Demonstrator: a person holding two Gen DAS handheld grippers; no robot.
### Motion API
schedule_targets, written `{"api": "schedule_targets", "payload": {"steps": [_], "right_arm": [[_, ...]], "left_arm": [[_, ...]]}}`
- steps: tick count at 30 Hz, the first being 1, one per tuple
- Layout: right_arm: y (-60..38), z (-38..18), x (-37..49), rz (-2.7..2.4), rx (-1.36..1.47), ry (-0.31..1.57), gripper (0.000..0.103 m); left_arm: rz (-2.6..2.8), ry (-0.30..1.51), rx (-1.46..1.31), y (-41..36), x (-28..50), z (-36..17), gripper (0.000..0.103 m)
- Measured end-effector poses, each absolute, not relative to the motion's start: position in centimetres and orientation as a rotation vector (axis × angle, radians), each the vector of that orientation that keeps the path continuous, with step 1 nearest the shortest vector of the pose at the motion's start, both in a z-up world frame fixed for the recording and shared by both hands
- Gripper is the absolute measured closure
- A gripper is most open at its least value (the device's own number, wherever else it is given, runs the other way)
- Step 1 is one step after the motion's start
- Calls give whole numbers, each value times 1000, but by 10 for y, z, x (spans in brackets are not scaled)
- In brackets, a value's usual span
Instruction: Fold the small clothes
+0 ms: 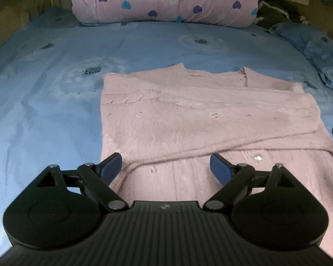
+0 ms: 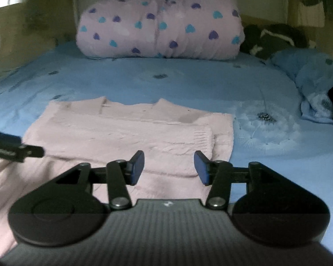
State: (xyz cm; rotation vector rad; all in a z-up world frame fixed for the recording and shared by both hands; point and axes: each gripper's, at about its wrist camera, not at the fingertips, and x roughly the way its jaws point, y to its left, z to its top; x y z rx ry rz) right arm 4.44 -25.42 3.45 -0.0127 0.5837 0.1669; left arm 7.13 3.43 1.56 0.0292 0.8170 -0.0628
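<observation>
Left wrist: pink sweater [image 1: 188,115] on bed [image 1: 44,110], sleeves folded in; both grippers [image 1: 166,168] wide, empty. Next: pinch hem, fold upward.

The pink sweater [image 1: 188,122] is fuzzy, matt knit cloth with ribbed cuffs. Under it, the blue bedsheet [image 1: 44,110] looks smooth, thin cloth. Behind the sweater, the heart-print quilt [image 1: 164,0] is crinkled cloth. The left tongs [image 1: 166,168] are matt black plastic with shiny metal rivets.

Sweater [image 1: 188,119] flat on bed [image 1: 44,110], rolled quilt [image 1: 164,0] behind it.
</observation>
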Motion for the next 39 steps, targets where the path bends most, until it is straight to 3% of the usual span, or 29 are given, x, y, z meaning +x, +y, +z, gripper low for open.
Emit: {"api": "schedule_targets", "payload": {"steps": [14,29,33,39], "right_arm": [[-233,67,-84,272,12,533,51],[-214,53,-167,349,-98,551,51],[-213,49,-175,325,-104,556,40],[-210,43,-186,337,-142,576,39]], "left_arm": [[-83,746,70,19,-67,65,12],[-119,784,201,-9,-150,39,10],[-109,815,238,-1,-165,31,10],[-158,887,313,11,-176,17,9]]}}
